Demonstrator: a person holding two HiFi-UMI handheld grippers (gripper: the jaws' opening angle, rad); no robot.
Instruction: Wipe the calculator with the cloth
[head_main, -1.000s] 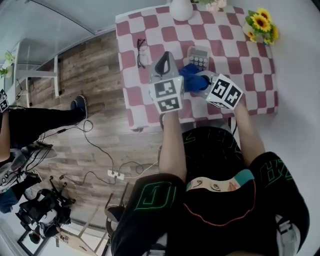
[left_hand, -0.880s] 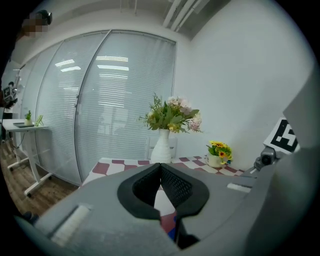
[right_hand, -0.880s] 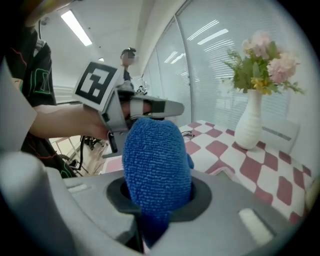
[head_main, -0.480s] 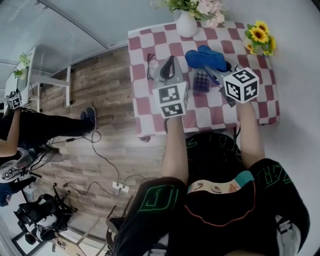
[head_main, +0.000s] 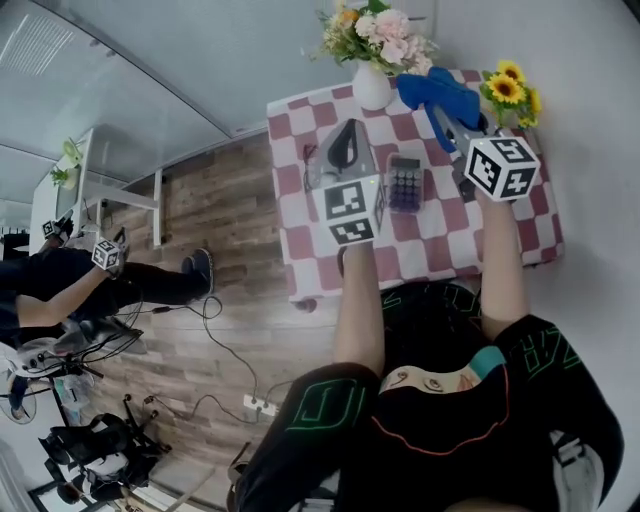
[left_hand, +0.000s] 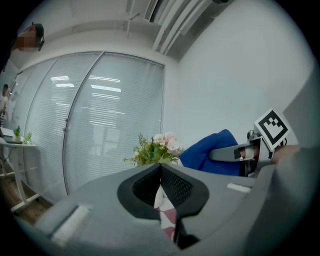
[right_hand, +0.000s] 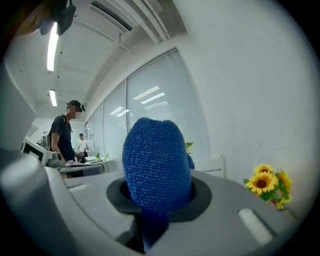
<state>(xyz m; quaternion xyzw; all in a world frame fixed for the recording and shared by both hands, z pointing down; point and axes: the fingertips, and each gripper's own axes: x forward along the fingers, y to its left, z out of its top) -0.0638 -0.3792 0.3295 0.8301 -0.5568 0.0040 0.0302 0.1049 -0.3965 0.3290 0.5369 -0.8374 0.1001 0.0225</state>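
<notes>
Left gripper (left_hand: 160, 166): jaws closed tip to tip with nothing between them; it is held over the left part of the table, just beside the calculator.
Right gripper (right_hand: 157, 196): clamped on the blue cloth and held up over the far end of the table, near the sunflowers.
Cloth (right_hand: 156, 160): bunched, bulging out past the jaws, apart from the calculator.
Calculator (head_main: 404, 183): lies flat on the table, between the two grippers as seen from the head view.
Table (head_main: 310, 250): red and white checks.
Vase (head_main: 371, 87): white, holds pale flowers, stands at the far edge.
Sunflowers (head_main: 510, 85): at the far right corner.
</notes>
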